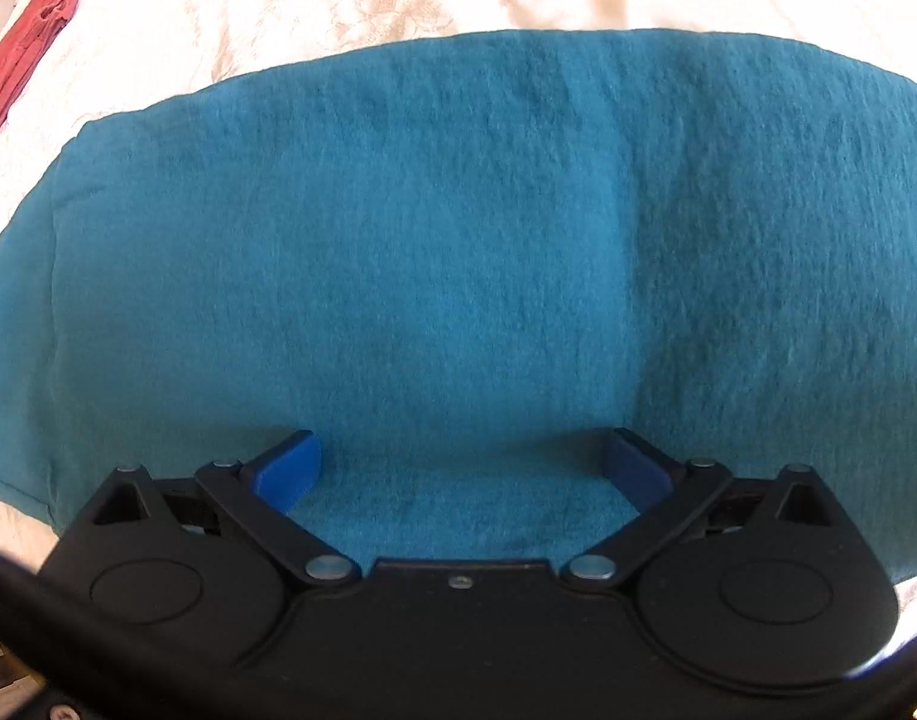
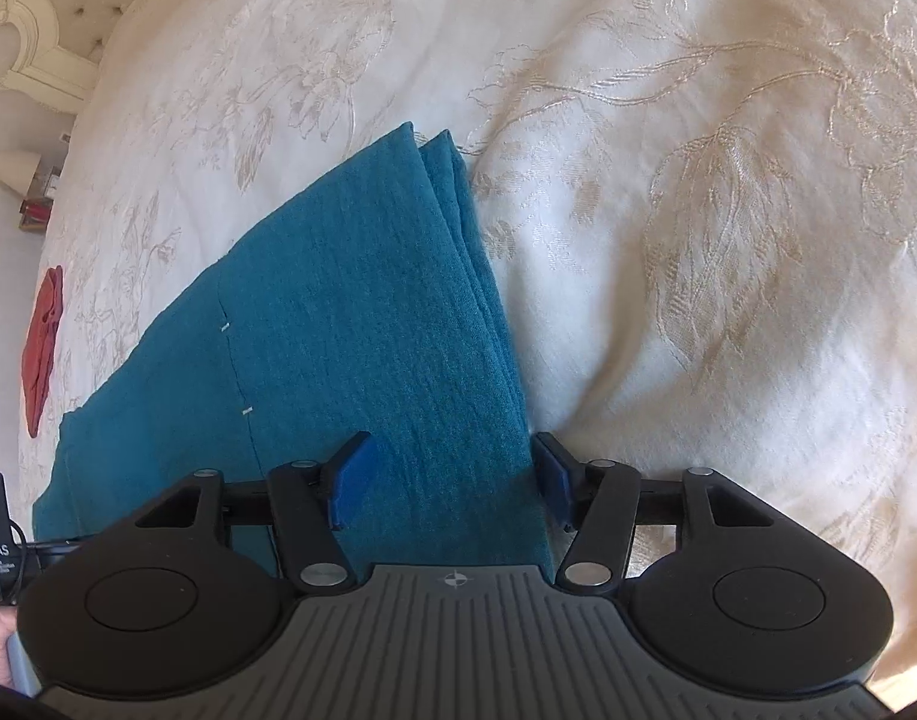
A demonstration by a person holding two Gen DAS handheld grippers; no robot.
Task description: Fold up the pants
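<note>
The teal pants (image 1: 458,240) lie flat on the cream embroidered bedspread (image 2: 698,180), already doubled into a broad, layered rectangle. The left gripper (image 1: 461,468) hangs just above the near part of the pants, its blue pads (image 1: 287,468) spread wide with bare fabric between them and nothing held. The right gripper (image 2: 449,480) sits over the pants' stacked right-hand edge, jaws parted about halfway, one pad above the cloth and the other just off the edge over the bedspread; whether either pad touches the cloth cannot be told. A red garment (image 2: 41,336) lies well apart from the pants, toward the headboard (image 2: 44,18). The likely trouble from here: the stacked edge shows several separate layers, so a shallow pinch may catch only the top one and peel the fold open when lifted. The soft bedspread could also get pinched together with the pants
</note>
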